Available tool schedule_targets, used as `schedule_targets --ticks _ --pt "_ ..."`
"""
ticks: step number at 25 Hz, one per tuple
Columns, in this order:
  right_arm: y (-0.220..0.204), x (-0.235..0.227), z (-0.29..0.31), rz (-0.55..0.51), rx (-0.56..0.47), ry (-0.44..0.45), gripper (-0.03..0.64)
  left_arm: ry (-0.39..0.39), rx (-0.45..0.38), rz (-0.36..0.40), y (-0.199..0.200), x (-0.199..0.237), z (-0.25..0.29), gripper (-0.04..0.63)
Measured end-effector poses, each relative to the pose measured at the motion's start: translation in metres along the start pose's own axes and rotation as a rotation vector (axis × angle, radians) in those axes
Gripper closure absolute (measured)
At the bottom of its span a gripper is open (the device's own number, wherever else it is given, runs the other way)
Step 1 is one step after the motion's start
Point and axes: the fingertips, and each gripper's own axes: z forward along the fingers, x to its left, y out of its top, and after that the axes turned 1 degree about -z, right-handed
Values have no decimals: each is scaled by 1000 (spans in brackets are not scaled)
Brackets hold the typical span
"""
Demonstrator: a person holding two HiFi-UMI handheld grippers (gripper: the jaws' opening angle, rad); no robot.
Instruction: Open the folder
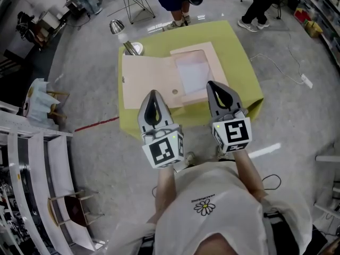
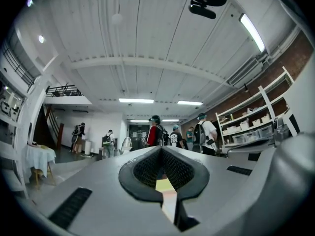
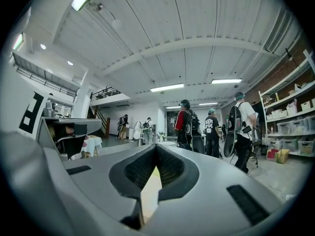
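Observation:
A beige folder (image 1: 150, 84) lies spread open on the table with the yellow-green cloth (image 1: 241, 73). Its cover is flat to the left, and a white sheet (image 1: 192, 72) shows in its right half. Both grippers hover over the table's near edge, pointing away from me toward the folder. My left gripper (image 1: 153, 93) is shut with nothing in it, its tip over the folder's near left part. The right gripper (image 1: 211, 84) is also shut and empty, near the folder's lower right corner. In the gripper views, the left gripper (image 2: 161, 149) and the right gripper (image 3: 156, 146) show closed jaws against the room.
A desk lamp (image 1: 118, 28) and a white round object (image 1: 136, 48) stand at the table's far left corner. People (image 1: 175, 4) stand beyond the table. White shelving (image 1: 32, 158) runs along the left. A cable (image 1: 287, 68) and red tape (image 1: 95, 124) lie on the floor.

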Motion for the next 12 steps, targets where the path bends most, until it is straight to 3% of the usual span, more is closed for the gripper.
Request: schedule_targets --ticks 12 --pt "-10 -5 -2 -9 34 -6 607 13 5 39 -3 -11 2 580"
